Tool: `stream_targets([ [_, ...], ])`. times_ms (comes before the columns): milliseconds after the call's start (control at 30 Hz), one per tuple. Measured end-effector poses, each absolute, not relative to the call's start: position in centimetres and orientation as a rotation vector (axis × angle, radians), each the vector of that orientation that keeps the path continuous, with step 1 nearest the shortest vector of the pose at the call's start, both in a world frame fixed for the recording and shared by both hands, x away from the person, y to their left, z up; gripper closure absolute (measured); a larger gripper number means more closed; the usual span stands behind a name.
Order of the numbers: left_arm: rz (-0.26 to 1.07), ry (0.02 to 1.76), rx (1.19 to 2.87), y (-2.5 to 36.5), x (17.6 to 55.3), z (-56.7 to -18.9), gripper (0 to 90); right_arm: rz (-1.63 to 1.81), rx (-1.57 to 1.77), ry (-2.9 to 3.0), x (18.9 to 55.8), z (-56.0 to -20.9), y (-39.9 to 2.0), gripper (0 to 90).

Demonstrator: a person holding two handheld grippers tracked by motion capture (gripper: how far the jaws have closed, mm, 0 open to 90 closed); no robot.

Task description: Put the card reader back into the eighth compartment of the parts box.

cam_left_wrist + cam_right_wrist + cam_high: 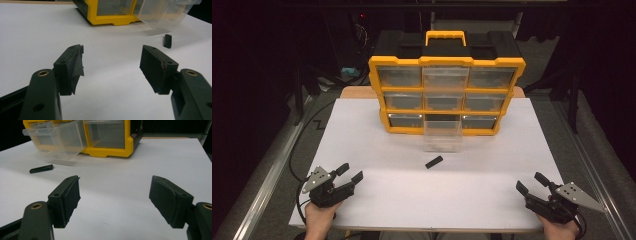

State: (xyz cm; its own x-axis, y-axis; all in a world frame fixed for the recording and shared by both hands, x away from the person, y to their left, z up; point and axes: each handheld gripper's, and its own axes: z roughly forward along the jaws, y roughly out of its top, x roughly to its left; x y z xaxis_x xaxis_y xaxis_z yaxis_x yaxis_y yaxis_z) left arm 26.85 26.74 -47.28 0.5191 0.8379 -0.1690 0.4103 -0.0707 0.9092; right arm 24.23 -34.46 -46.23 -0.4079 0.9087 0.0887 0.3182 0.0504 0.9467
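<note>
Yellow drawer organizer, clear drawer pulled out, small black piece before it on white surface; both grippers' fingers spread, empty.

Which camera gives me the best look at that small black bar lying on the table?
The right gripper view: the small black bar lies side-on, its whole length visible. The left gripper view shows it end-on and foreshortened. The high view shows it small, before the pulled-out clear drawer.

Ahead of you, the yellow plastic drawer cabinet stands at the far middle of the white table. Its clear bottom-middle drawer juts toward you. The small black bar lies just before that drawer, between your hands.
</note>
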Motion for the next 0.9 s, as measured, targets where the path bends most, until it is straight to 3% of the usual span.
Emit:
stream_targets([
  [900, 0.488, 1.039, 1.682, 25.95, 27.05, -46.68, 33.8, 1.358, 1.237, 1.781, 24.27, -46.24, -34.42, 24.5],
])
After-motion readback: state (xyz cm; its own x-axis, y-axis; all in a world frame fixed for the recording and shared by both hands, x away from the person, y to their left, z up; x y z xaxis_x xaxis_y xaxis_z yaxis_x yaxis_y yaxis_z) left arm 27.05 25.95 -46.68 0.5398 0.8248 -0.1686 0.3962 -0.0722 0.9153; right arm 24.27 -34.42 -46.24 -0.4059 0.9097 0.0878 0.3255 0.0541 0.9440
